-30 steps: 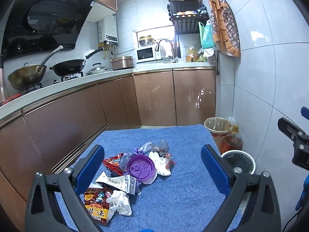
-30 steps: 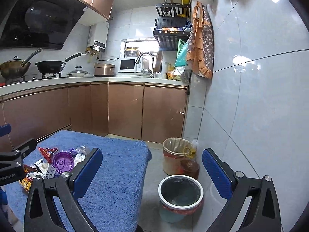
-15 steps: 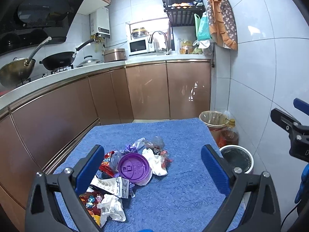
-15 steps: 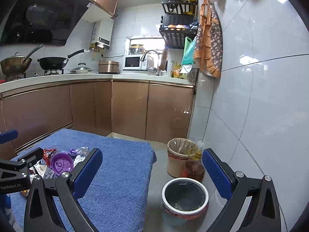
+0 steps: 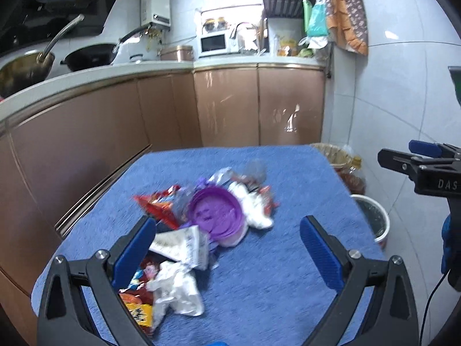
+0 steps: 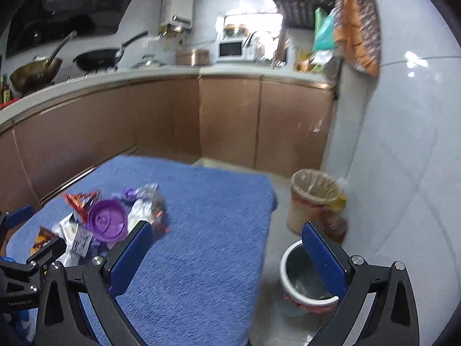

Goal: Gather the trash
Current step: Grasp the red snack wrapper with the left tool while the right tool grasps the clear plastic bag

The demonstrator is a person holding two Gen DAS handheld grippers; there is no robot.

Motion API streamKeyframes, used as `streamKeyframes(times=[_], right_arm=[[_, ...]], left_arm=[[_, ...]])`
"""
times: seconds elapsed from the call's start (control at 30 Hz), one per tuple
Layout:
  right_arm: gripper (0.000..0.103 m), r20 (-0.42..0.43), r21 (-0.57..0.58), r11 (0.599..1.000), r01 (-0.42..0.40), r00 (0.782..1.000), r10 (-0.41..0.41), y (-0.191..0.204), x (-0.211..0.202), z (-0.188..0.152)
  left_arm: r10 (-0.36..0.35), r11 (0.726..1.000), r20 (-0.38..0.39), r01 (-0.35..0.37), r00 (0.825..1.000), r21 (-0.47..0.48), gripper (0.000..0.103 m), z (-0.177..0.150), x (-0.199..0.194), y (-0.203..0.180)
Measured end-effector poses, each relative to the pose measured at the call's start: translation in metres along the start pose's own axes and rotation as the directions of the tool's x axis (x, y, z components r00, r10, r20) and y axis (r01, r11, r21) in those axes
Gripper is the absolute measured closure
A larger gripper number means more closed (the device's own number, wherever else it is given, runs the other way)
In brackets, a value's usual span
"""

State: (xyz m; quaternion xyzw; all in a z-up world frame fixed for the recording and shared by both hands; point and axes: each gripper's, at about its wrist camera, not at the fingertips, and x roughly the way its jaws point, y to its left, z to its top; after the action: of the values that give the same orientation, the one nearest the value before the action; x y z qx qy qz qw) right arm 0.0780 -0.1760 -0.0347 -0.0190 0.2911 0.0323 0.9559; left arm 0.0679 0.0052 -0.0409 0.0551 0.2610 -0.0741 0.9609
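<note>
Both grippers' fingers point(image 5: 134, 252) spread wide, empty; right gripper point(image 5: 426, 170) body reads "DAS"; wrapper print blurred

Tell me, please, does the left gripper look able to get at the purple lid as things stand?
Probably yes: the left gripper is open, and the purple lid lies uncovered on top of the pile just ahead.

Left gripper point(image 5: 227, 248) now sits lower and closer over the trash pile point(image 5: 201, 225); right gripper point(image 6: 227, 248) swings left toward the towel point(image 6: 201, 259).
</note>
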Motion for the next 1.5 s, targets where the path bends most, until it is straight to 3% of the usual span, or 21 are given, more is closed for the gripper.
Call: streamKeyframes(times=[0.1,0.2,0.4,0.47,0.87,1.1,1.27,1.3,1.37,1.43,1.5], right_arm=[[0.0,-0.062,0.003,0.998,-0.065,0.996,0.065,0.007,0.023,-0.004],[0.004,-0.13,0.023,0.987,-0.159,0.978,0.16,0.016,0.05,-0.004],[0.022,-0.228,0.046,0.946,-0.321,0.919,0.322,0.039,0.096,0.004],[0.024,-0.245,0.071,0.931,-0.359,0.898,0.365,0.043,0.111,0.008],[0.045,-0.363,0.159,0.894,-0.42,0.817,0.448,0.054,0.184,0.004],[0.052,-0.349,0.237,0.867,-0.438,0.795,0.497,0.048,0.207,0.01],[0.069,-0.359,0.334,0.834,-0.439,0.759,0.543,0.037,0.232,0.011],[0.075,-0.365,0.348,0.827,-0.441,0.749,0.553,0.036,0.235,0.009],[0.086,-0.371,0.371,0.815,-0.445,0.734,0.569,0.033,0.24,0.005],[0.087,-0.35,0.379,0.809,-0.45,0.739,0.575,0.029,0.235,0.005],[0.088,-0.322,0.369,0.806,-0.462,0.75,0.578,0.025,0.224,0.008]], left_arm=[[0.018,0.999,-0.041,-0.02,0.999,-0.035,0.002,-0.001,0.009,0.025],[0.037,0.997,-0.079,-0.042,0.996,-0.066,0.002,0.003,0.023,0.052],[0.022,0.991,-0.142,-0.04,0.99,-0.128,0.002,0.022,0.054,0.096],[0.026,0.989,-0.156,-0.048,0.987,-0.14,0.002,0.027,0.066,0.104],[-0.011,0.977,-0.309,-0.056,0.951,-0.207,0.002,0.035,0.147,0.12],[-0.044,0.97,-0.361,-0.046,0.931,-0.238,0.002,0.028,0.167,0.126],[-0.09,0.962,-0.377,-0.017,0.922,-0.272,0.004,0.025,0.174,0.129],[-0.093,0.962,-0.378,-0.015,0.921,-0.274,0.006,0.025,0.174,0.128],[-0.107,0.959,-0.382,-0.006,0.918,-0.284,0.034,0.025,0.175,0.129],[-0.139,0.949,-0.387,0.011,0.911,-0.315,0.052,0.026,0.176,0.132],[-0.138,0.946,-0.383,0.008,0.913,-0.323,0.06,0.028,0.174,0.133]])
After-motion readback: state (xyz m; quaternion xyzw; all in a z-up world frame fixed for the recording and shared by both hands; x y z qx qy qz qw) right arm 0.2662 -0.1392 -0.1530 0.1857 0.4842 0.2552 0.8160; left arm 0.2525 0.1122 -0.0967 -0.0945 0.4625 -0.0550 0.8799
